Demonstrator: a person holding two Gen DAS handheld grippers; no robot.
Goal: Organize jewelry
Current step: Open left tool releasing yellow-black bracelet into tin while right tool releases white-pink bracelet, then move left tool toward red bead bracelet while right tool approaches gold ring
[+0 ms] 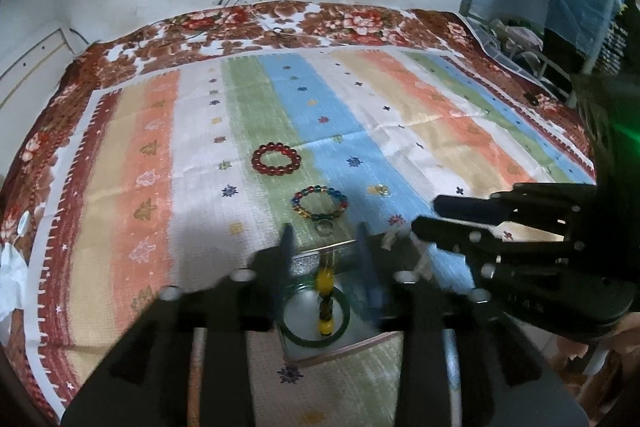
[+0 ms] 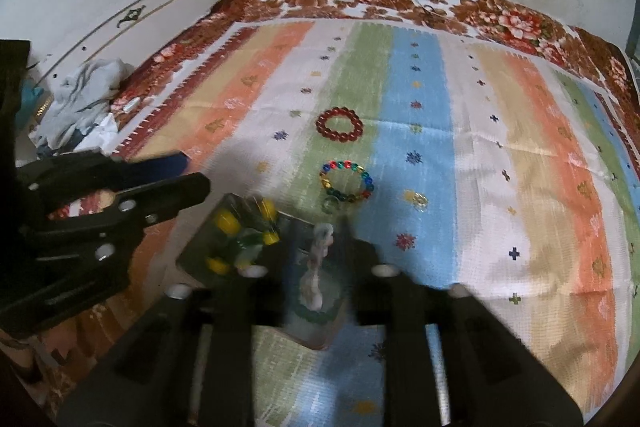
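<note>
I see both claws over the small tray [image 1: 356, 345] on the striped cloth [image 1: 440, 131]. My left gripper [image 1: 326, 233] is partly open above the yellow bead string [image 1: 325, 291] and the green bangle [image 1: 294, 331], not pressing them. My right gripper [image 2: 318, 227] is partly open around a pale bracelet [image 2: 316, 267]; I cannot tell if it touches. Beyond the tray lie the colourful bracelet [image 1: 320, 203] and the red bracelet [image 1: 276, 159].

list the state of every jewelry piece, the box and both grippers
red bead bracelet: flat on the cloth, loose
multicolour bead bracelet: flat on the cloth, nearer the box
ring: on the cloth
green bangle: inside the box
box: open
left gripper: open
right gripper: open
</note>
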